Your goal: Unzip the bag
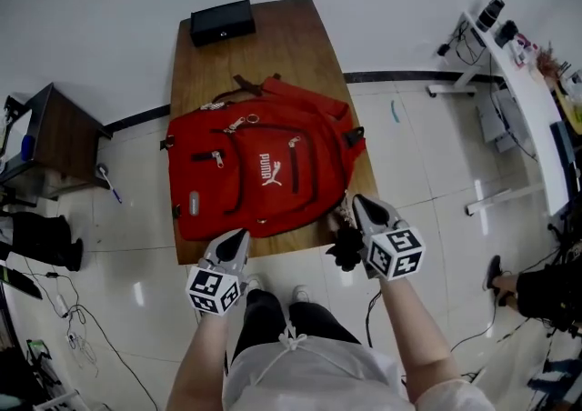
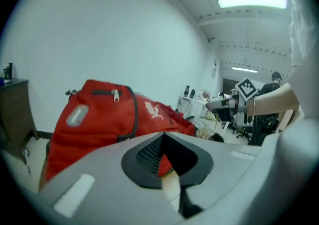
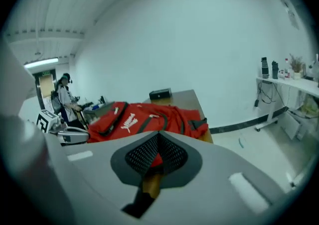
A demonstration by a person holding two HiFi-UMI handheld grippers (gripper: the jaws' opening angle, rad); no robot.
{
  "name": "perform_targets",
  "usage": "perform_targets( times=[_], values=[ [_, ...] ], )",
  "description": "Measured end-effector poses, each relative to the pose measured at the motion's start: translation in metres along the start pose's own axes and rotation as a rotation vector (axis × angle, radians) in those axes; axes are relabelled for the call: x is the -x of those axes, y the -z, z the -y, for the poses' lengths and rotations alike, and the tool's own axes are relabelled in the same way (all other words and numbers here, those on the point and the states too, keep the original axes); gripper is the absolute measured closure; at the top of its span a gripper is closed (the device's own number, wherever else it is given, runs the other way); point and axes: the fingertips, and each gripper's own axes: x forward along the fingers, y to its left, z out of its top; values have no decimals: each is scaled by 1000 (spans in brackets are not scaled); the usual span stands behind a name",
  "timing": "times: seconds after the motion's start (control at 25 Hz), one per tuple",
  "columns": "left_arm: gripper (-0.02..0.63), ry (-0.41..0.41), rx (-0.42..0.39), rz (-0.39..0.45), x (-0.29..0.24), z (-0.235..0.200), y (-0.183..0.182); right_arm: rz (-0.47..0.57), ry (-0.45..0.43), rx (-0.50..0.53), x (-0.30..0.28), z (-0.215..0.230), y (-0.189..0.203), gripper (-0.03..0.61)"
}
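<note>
A red backpack (image 1: 259,168) lies flat on the wooden table (image 1: 273,36), logo side up, its zips closed and several metal pulls (image 1: 238,124) showing. My left gripper (image 1: 238,236) hovers at the table's front edge, just off the bag's near left corner, jaws together with nothing in them. My right gripper (image 1: 356,202) is at the bag's near right corner, jaws together. Whether they pinch a pull is hidden. A black fluffy charm (image 1: 346,247) hangs just below it. The left gripper view shows the bag (image 2: 104,114) beyond my left gripper (image 2: 163,134). The right gripper view shows the bag (image 3: 144,117) past my right gripper (image 3: 158,133).
A black box (image 1: 222,21) sits at the table's far end. A dark side desk (image 1: 55,136) stands to the left and a long white desk (image 1: 523,91) to the right. Cables lie on the floor at lower left. Another person (image 1: 536,291) sits at the right edge.
</note>
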Motion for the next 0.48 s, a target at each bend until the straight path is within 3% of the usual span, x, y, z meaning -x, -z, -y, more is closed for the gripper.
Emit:
perform_targets(
  times=[0.12,0.24,0.36,0.48],
  values=[
    [607,5,-63,122,28,34,-44,135,-64,6,34,-22,-25,571],
    [607,12,-109,218,60,62,-79,198,-117,102,62,-57,-39,571],
    [607,32,-145,279,96,88,-96,230,-149,215,91,-98,-42,571],
    [607,47,-174,315,135,113,-97,264,-172,260,122,-137,-35,571]
  ],
)
